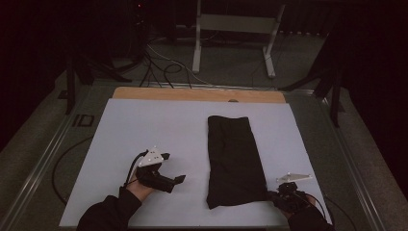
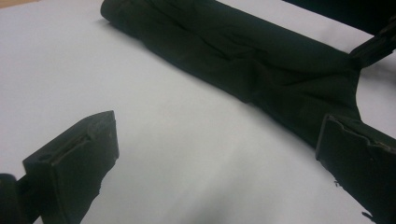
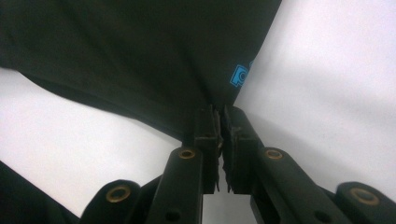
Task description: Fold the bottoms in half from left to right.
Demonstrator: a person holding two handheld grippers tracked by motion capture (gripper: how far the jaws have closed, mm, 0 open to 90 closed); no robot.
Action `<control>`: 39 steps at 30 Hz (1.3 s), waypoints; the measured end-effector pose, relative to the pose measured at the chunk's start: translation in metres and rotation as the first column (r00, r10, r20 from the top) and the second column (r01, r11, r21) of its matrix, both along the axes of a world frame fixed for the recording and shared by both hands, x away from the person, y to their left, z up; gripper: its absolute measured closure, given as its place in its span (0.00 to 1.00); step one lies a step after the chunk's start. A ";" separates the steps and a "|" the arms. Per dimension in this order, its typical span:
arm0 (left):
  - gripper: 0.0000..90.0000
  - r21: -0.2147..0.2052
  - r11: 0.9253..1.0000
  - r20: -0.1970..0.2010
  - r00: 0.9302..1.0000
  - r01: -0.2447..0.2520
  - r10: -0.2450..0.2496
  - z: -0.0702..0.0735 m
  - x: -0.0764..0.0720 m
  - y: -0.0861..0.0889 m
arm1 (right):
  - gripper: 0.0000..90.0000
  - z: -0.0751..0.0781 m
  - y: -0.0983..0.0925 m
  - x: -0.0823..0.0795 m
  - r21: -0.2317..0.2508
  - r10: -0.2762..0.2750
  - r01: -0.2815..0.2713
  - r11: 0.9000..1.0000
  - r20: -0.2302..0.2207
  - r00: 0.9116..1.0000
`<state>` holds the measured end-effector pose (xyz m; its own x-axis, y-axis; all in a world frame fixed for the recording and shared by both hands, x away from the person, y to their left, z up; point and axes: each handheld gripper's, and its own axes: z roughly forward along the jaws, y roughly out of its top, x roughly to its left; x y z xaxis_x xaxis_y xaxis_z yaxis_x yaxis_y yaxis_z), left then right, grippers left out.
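A folded black cloth (image 1: 235,159) lies lengthwise on the white table sheet (image 1: 159,130), right of centre. My right gripper (image 1: 272,195) is shut on the cloth's near right corner; in the right gripper view its jaws meet on the cloth (image 3: 140,60) beside a small blue logo (image 3: 239,74). My left gripper (image 1: 174,167) hovers left of the cloth, open, with nothing between its jaws. The left gripper view shows the cloth (image 2: 243,65) stretching across the sheet beyond its spread fingertips (image 2: 79,154), with the right gripper's jaw at the far corner.
A wooden strip (image 1: 197,94) runs along the table's far edge. Cables (image 1: 159,67) and a white metal stand (image 1: 235,29) are on the floor behind the table. Metal rails (image 1: 43,163) flank the table on both sides.
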<state>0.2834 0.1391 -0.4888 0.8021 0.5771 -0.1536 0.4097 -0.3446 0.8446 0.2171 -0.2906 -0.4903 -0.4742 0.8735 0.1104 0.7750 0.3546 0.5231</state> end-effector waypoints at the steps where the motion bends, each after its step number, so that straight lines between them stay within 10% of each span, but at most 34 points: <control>1: 0.00 -0.002 1.000 0.000 1.000 0.000 0.000 0.000 0.000 0.000 | 0.94 -0.002 0.001 0.000 -0.012 0.007 -0.007 1.000 -0.008 1.000; 16: 0.00 -0.029 0.999 0.017 0.999 0.034 -0.033 -0.003 0.001 -0.001 | 0.66 0.000 0.004 0.004 -0.004 0.007 -0.007 1.000 0.011 1.000; 27: 0.00 -0.043 0.998 0.011 0.999 0.049 -0.048 -0.004 0.007 0.000 | 0.33 0.028 0.002 0.029 0.038 -0.032 0.026 0.999 0.174 0.984; 39: 0.00 -0.029 0.997 0.013 0.998 0.065 -0.064 -0.005 0.008 -0.004 | 0.13 0.043 0.018 0.063 0.079 0.036 -0.061 0.995 0.289 0.957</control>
<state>0.2909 0.1351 -0.4938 0.8395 0.5195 -0.1593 0.3768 -0.3453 0.8595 0.2800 -0.2730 -0.4474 -0.5386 0.8417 0.0375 0.5709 0.3318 0.7510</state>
